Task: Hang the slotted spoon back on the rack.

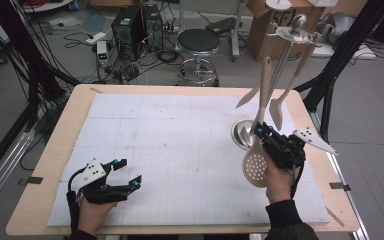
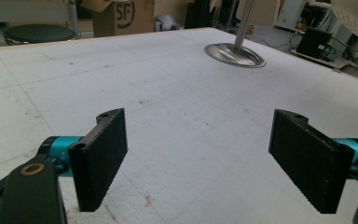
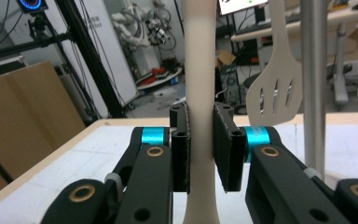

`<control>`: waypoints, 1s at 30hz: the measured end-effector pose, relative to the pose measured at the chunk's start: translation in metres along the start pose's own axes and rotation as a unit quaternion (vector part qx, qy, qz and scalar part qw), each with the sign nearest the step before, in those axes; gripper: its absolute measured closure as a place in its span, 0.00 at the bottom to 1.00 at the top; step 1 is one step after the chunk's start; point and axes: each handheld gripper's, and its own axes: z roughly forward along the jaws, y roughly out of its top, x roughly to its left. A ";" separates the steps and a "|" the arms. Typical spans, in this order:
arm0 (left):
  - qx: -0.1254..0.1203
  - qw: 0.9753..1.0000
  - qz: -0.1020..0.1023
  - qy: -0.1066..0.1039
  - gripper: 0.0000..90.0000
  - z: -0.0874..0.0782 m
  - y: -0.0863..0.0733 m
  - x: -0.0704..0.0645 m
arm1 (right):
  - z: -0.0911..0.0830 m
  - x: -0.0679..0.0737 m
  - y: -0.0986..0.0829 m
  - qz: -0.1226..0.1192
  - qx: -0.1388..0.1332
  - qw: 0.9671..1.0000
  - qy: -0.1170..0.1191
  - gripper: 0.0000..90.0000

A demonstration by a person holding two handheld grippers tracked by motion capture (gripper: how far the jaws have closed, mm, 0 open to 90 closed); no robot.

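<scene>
A cream perforated skimmer spoon [image 1: 255,169] is held off the table, head down, its long handle [image 3: 199,70] rising straight up. My right gripper [image 1: 260,132] is shut on that handle, both pads [image 3: 225,140] pressed against it. Beside it stands a metal utensil stand [image 1: 280,60] with a round base [image 1: 241,134] on the white mat. A cream slotted spatula [image 3: 276,88] and another cream utensil [image 1: 250,96] hang from it. My left gripper [image 1: 129,172] rests low at the mat's front left, open, nothing between its pads [image 2: 100,154].
A white foam mat [image 1: 180,145] covers most of the wooden table [image 1: 55,150]. The stand's base [image 2: 234,54] lies far ahead of the left gripper. Beyond the table are a stool [image 1: 198,42], cardboard boxes [image 1: 265,25], cables and black frame posts [image 1: 340,55].
</scene>
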 end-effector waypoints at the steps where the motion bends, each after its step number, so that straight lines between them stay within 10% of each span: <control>1: 0.000 1.000 0.000 0.001 0.22 0.000 0.000 0.000 | 0.000 0.000 0.000 -0.003 -0.005 1.000 -0.002 0.87; 30: 0.003 1.000 0.003 0.001 0.22 0.000 0.000 0.000 | -0.017 0.018 0.022 -0.038 -0.083 0.996 -0.023 0.87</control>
